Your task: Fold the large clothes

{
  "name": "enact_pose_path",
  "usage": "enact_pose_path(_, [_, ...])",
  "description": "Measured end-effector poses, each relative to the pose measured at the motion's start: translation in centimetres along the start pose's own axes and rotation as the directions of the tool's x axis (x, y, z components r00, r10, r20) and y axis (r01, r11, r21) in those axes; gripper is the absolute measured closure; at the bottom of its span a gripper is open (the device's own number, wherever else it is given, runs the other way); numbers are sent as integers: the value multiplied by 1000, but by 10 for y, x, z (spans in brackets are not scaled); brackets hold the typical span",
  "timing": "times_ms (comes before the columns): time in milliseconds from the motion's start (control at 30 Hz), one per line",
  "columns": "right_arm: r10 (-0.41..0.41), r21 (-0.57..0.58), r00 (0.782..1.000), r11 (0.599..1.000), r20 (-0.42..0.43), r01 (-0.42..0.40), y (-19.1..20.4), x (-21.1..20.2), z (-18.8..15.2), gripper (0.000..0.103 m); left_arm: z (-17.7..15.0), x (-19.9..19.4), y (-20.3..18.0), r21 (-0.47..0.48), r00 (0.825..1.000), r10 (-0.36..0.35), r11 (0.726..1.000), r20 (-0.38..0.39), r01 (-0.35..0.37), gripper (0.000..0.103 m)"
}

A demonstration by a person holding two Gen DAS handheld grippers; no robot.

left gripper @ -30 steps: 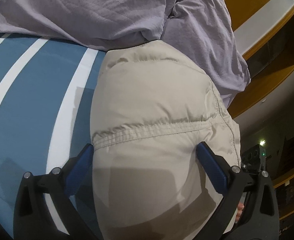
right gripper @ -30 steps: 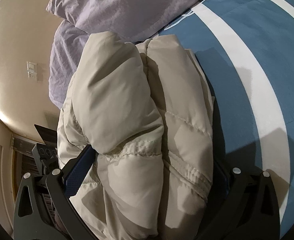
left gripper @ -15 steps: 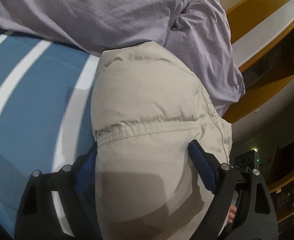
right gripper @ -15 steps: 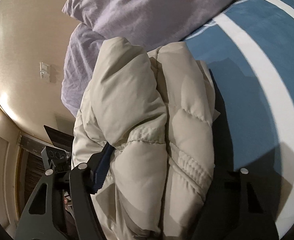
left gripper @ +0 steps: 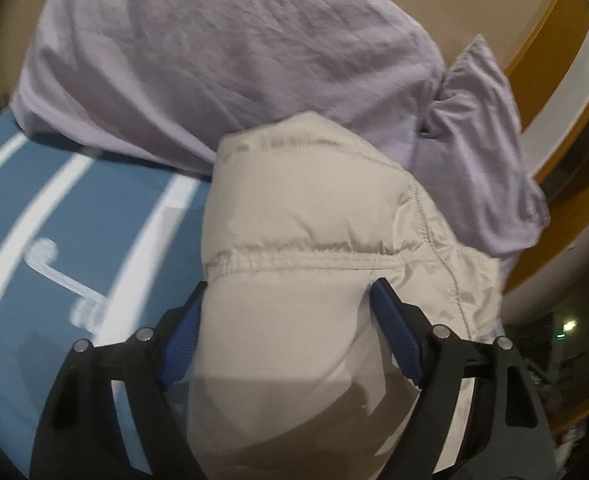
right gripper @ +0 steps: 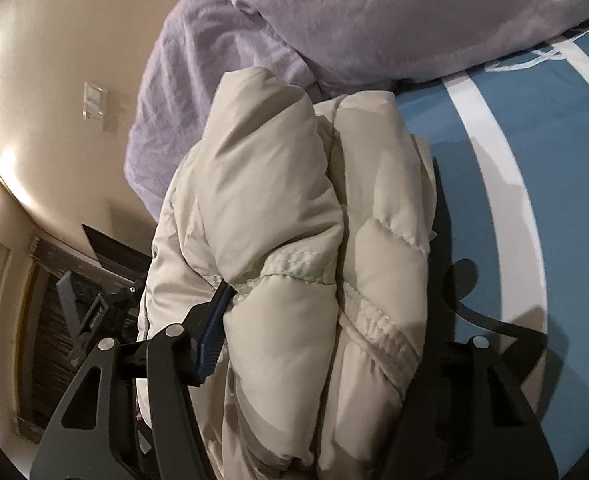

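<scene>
A beige quilted puffer jacket (left gripper: 314, 220) is folded into a thick bundle, its far end against the lilac pillows. My left gripper (left gripper: 286, 304) is shut on the bundle, with a blue-padded finger pressed into each side. In the right wrist view the jacket (right gripper: 294, 200) shows as stacked puffy layers. My right gripper (right gripper: 326, 300) is shut on it too. Its left blue pad (right gripper: 214, 320) digs in at a seam, and its right finger is hidden behind the fabric.
Two lilac pillows (left gripper: 234, 60) lie at the head of the bed (left gripper: 94, 220), which has a blue cover with white stripes. A wooden headboard (left gripper: 554, 60) stands at the right. A beige wall with a switch plate (right gripper: 94, 106) is at the left of the right wrist view.
Both grippers closed tighter on the jacket bundle and carried it up and toward the pillows. More of the pillows and wall now shows in both views.
</scene>
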State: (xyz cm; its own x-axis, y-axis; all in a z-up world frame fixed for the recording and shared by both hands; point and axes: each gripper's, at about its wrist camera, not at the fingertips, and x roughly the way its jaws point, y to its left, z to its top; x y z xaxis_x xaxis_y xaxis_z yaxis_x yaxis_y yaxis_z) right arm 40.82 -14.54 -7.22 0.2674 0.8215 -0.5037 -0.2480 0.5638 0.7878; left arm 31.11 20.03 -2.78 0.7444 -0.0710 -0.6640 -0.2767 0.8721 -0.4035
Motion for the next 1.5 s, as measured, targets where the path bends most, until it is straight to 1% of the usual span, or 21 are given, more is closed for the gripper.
enact_pose_path(33, [-9,-5,1000,1000,3,9,1,-1,-1,35,-1,-1,0,15,1000,10,1000,13,-10,23])
enact_pose_path(67, [-22,-12,1000,1000,4,22,1,-2,-1,31,-3,-4,-1,35,999,20,999,26,-21,23])
enact_pose_path(100, [-51,-22,999,998,3,51,1,-5,-2,27,-5,-7,-5,66,998,43,997,45,-46,22])
enact_pose_path(200, [-123,-42,992,991,19,124,5,-17,0,25,-8,-17,-19,145,991,99,983,91,-111,15])
enact_pose_path(267, [-164,-60,985,984,48,167,8,-29,2,24,-9,-21,-28,180,988,109,975,114,-128,11])
enact_pose_path(333, [-224,-81,969,969,102,232,13,-42,4,19,-11,-25,-39,214,984,118,966,137,-146,7])
enact_pose_path(433, [-306,-122,935,936,178,330,25,-59,8,14,-16,-27,-57,269,974,148,944,169,-190,3])
enact_pose_path(533, [-355,-172,902,900,244,401,45,-65,10,12,-23,-26,-73,330,958,198,908,206,-259,2])
enact_pose_path(600, [-376,-209,886,875,272,436,56,-62,9,12,-27,-24,-82,361,946,232,882,225,-302,2])
enact_pose_path(633, [-387,-236,874,857,295,459,66,-57,8,12,-28,-24,-85,372,941,244,872,234,-319,2])
enact_pose_path(667, [-387,-262,868,843,313,470,74,-54,5,12,-29,-23,-87,379,936,255,863,242,-333,2])
enact_pose_path(800, [-376,-342,851,797,366,499,100,-39,-4,13,-30,-25,-88,390,916,294,837,272,-384,2])
enact_pose_path(867, [-363,-364,844,782,395,506,108,-32,-7,16,-30,-24,-88,395,911,303,829,279,-396,2])
enact_pose_path(900, [-360,-369,842,779,401,508,111,-29,-6,17,-30,-24,-86,396,911,303,828,278,-397,2])
enact_pose_path(967, [-358,-381,840,769,407,513,113,-19,-7,20,-30,-22,-83,394,919,293,836,266,-381,2])
enact_pose_path(1067, [-382,-385,838,759,390,525,108,-5,-8,24,-31,-19,-75,371,931,267,862,248,-346,2])
enact_pose_path(1133, [-410,-387,833,748,371,540,101,7,-9,26,-32,-16,-69,345,942,243,885,231,-313,2])
enact_pose_path(1200, [-436,-399,822,725,366,562,91,18,-14,26,-33,-12,-61,315,957,209,911,202,-265,2])
enact_pose_path(1300, [-439,-402,825,725,356,560,82,23,-18,25,-33,-6,-53,283,971,172,935,168,-214,2])
enact_pose_path(1400, [-442,-396,832,736,335,550,76,27,-17,25,-36,-2,-52,291,971,168,933,172,-213,2])
enact_pose_path(1500, [-449,-398,831,733,328,552,71,31,-18,25,-39,1,-53,303,968,171,927,182,-221,2])
